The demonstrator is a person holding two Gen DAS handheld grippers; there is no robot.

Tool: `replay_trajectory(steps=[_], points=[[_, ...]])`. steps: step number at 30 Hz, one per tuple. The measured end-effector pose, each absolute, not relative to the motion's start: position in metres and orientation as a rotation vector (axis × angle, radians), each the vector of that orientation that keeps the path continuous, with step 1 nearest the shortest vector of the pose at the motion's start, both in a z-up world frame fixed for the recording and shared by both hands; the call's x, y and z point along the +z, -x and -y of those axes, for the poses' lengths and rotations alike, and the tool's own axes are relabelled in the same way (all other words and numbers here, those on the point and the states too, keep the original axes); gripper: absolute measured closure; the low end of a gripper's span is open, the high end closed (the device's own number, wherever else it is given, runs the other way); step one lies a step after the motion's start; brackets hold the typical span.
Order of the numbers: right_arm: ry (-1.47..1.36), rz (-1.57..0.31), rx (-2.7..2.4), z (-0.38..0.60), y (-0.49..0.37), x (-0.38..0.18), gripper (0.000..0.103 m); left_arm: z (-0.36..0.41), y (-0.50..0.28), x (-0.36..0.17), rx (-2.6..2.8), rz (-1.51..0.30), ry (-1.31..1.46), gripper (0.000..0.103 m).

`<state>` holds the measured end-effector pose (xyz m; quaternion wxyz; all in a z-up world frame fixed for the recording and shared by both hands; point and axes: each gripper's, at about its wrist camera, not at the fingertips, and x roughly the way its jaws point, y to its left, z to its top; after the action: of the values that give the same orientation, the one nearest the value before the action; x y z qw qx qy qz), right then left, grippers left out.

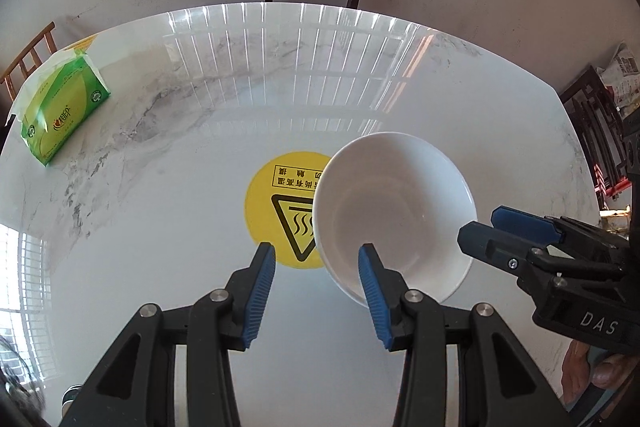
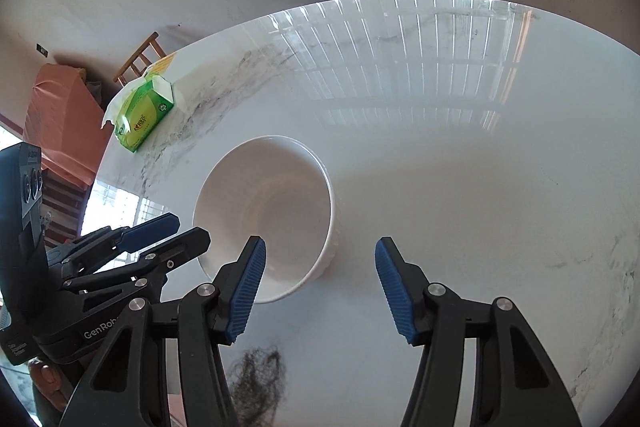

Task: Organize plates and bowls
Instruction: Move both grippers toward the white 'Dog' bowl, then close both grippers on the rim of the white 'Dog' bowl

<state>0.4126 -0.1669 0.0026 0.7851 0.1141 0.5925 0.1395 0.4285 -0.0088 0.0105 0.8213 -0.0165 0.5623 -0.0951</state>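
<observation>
Bowl (image 1: 394, 215) sits empty on the white surface (image 1: 160, 227) between both tongs — left tongs (image 1: 316, 283) and right tongs (image 2: 320, 279) are open, holding nothing — maybe ready to grab it.

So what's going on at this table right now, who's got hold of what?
A person is holding a two-finger gripper in each hand over a white marble table. Both the left gripper and the right gripper are open and empty, poised on either side of a single white bowl, which partly covers a yellow hot-surface sticker. Nothing is gripped yet. A green tissue pack lies off toward the table's edge.
</observation>
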Motion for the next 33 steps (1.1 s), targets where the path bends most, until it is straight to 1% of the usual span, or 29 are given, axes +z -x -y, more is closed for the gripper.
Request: replay_trajectory(steps=[4,6,7,8,10,11,12,15,21,33], points=[[-0.247,-1.304,0.3,0.163,-0.418,-0.008,0.053,0.014,-0.436,0.002,-0.189,-1.21,0.007,0.059],[-0.238,-1.324,0.295,0.161,-0.419,-0.014,0.06,0.016,-0.439,-0.003,-0.197,-1.223,0.011,0.058],[-0.227,-1.336,0.295,0.158,-0.421,-0.018,0.068,0.018,-0.442,-0.006,-0.197,-1.23,0.003,0.058],[-0.22,-1.345,0.3,0.157,-0.421,-0.022,0.083,0.019,-0.444,-0.009,-0.195,-1.24,-0.006,0.057],[-0.224,-1.341,0.304,0.157,-0.422,-0.026,0.086,0.022,-0.446,-0.015,-0.198,-1.246,-0.012,0.057],[-0.216,-1.334,0.307,0.157,-0.422,-0.026,0.089,0.022,-0.445,-0.018,-0.192,-1.243,-0.011,0.061],[-0.213,-1.332,0.308,0.158,-0.422,-0.026,0.091,0.022,-0.445,-0.022,-0.18,-1.261,-0.011,0.092],[-0.211,-1.335,0.313,0.158,-0.421,-0.027,0.092,0.02,-0.443,-0.022,-0.169,-1.257,0.012,0.092],[-0.227,-1.348,0.329,0.155,-0.409,-0.025,0.093,0.021,-0.429,-0.005,-0.149,-1.2,-0.01,0.092],[-0.253,-1.312,0.363,0.158,-0.371,0.016,0.093,0.016,-0.381,0.034,-0.157,-1.154,0.014,0.092]])
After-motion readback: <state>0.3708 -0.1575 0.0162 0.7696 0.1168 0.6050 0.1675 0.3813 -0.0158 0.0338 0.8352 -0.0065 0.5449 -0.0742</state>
